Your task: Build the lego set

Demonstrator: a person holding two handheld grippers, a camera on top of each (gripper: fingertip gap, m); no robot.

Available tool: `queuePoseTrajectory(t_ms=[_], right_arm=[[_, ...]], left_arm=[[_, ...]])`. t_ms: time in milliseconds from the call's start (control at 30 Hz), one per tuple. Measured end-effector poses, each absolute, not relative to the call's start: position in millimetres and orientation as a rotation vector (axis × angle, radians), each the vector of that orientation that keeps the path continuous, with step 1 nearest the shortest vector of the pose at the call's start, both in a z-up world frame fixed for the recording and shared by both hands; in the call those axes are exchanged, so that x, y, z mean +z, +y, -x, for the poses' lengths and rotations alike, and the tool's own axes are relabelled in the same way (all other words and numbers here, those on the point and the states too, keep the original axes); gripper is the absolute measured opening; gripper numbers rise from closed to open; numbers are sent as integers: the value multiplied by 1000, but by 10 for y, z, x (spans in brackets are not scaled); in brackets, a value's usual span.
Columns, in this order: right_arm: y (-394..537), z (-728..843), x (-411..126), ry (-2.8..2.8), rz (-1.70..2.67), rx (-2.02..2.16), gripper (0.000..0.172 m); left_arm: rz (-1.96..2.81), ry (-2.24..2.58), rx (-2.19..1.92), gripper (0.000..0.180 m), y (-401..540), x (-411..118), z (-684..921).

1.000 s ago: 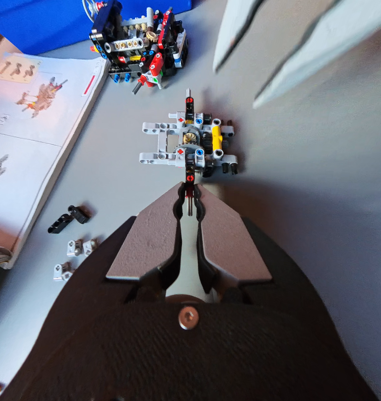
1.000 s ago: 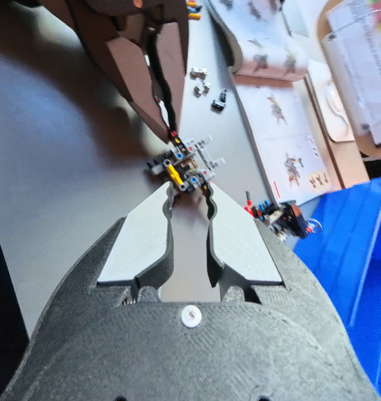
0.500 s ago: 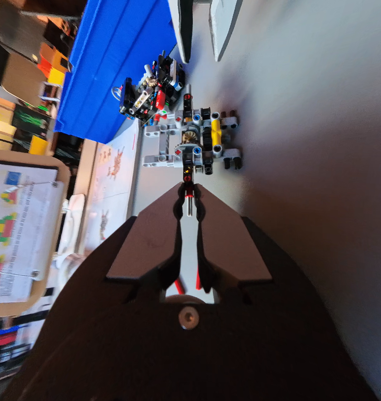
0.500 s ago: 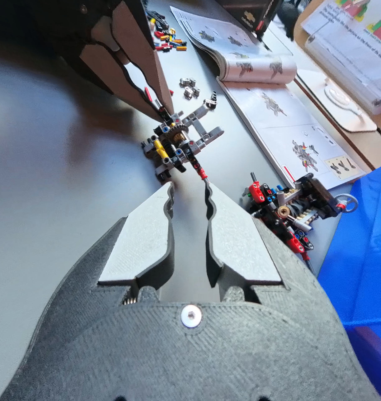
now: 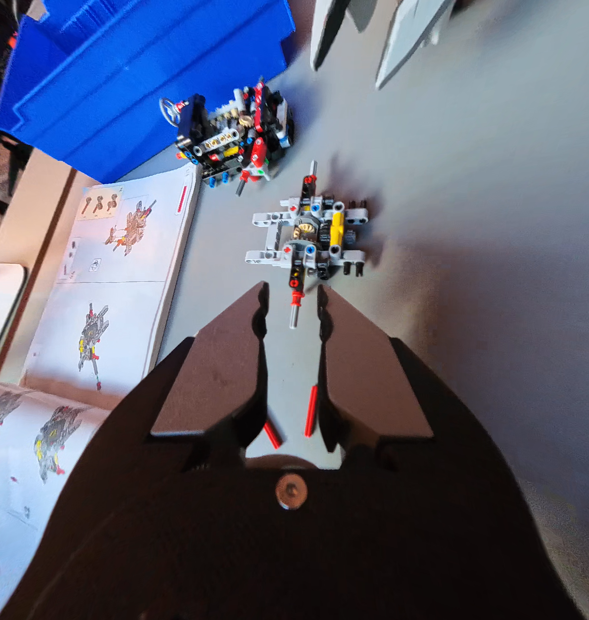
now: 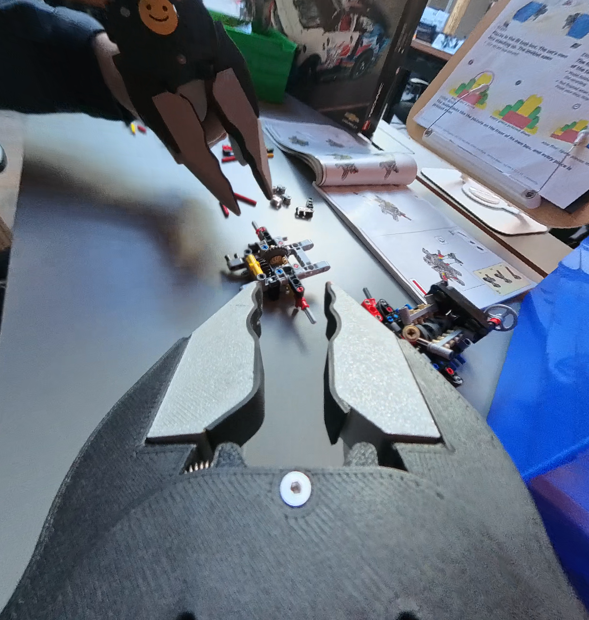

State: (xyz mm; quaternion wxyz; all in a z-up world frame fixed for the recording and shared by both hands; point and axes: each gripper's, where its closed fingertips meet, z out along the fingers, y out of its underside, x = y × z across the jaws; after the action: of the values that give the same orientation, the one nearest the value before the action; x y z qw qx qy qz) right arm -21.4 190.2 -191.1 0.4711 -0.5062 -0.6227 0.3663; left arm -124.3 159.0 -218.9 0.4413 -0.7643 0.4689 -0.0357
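Fingers (image 5: 253, 322) of left gripper (image 5: 291, 292) spread, grey axle (image 5: 293, 313) of small gear frame (image 5: 308, 235) between, untouched; frame lay on worktop (image 5: 471, 201). Right view: right gripper (image 6: 293, 292) fingers spread, empty, just short of frame. Risk: closing skewed could knock light frame sideways or bend axle.

signs: smiley face on orange sticker (image 6: 158, 15) | booklet (image 6: 420, 235), sheet (image 6: 521, 110): print, not transcribed
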Motion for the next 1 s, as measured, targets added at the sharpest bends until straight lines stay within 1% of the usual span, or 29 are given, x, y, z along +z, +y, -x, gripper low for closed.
queuePoseTrajectory(t_ms=[200, 267, 333, 433, 600, 633, 700, 767, 867, 1000], right_arm=[[2020, 160, -1800, -1449, 1296, 1011, 44], [2035, 178, -1811, -1479, 1327, 1050, 41], [1986, 229, -1911, -1569, 1392, 1099, 37], [1934, 364, -2114, -1698, 1486, 1094, 41], [1958, 575, -2413, -1854, 1493, 912, 45], [1961, 584, -2482, -1894, 1501, 869, 44], [1967, 599, -2567, -1948, 1497, 807, 41], [1965, 613, -2552, -1950, 1468, 799, 30], [1968, 611, -2544, -1946, 1457, 799, 24], [1978, 615, -2542, -1938, 1447, 784, 22]], left_arm=[[2010, 948, -394, 27, 1376, -1819, 1430], [2137, 852, -496, 26, 1329, -1883, 1536], [2213, 793, -507, 26, 1356, -2014, 1620], [2266, 793, -513, 27, 1413, -2240, 1601], [2270, 895, -465, 26, 1572, -2472, 1476], [2268, 923, -449, 25, 1600, -2513, 1463], [2250, 978, -451, 14, 1635, -2570, 1416], [2213, 1009, -463, 4, 1672, -2582, 1367], [2134, 1027, -466, 4, 1739, -2536, 1308], [2106, 1045, -415, 4, 1791, -2509, 1322]])
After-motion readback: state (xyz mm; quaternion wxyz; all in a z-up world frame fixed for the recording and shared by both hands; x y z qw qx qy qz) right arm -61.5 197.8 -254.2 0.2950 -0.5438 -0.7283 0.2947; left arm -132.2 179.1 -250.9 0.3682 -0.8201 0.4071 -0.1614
